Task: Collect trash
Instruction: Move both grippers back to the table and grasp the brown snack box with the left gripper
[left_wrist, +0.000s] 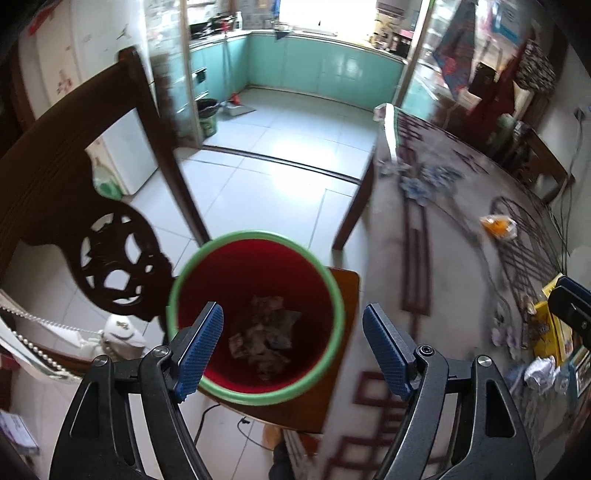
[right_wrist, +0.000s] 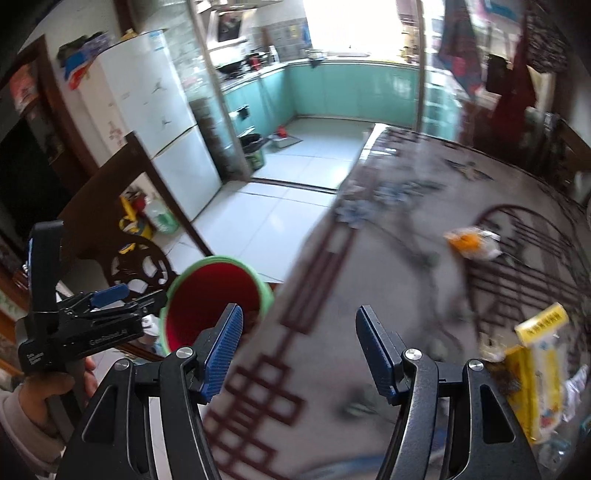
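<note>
Much blurred by motion: tablecloth pattern smeared, small scraps on the table (left_wrist: 454, 236) hard to name. Bin (left_wrist: 255, 317) holds dark crumpled trash (left_wrist: 264, 338), kind unclear; in the right view only the rim and part of the red inside of the bin show, the rest cut off behind the blue pad (right_wrist: 223, 352). Yellow box (right_wrist: 541, 373) cut by the frame edge on the right, writing unreadable. Crumpled wrapper (left_wrist: 543, 371) beside it, partly hidden among other bits.

Left gripper (left_wrist: 293, 349) released, jaws wide apart, nothing between them, poised above the bin mouth. Right gripper (right_wrist: 299, 350) also released, jaws apart and empty, over bare tablecloth near the table's edge. Left hand (right_wrist: 55, 387) in a pale sleeve seen gripping its tool at the lower left of the right view.

Bin on a stool (left_wrist: 347, 295), just beside the table edge; green rim clear all round from above. Open cloth between the right gripper and the orange packet (right_wrist: 471, 242), farther out on the table.

Carved chair (left_wrist: 92, 206) close on the bin's left. Fridge (right_wrist: 155, 122) behind it. Tiled floor open toward the teal kitchen cabinets (left_wrist: 325, 62), with another bin (left_wrist: 207, 116) by the doorway.
</note>
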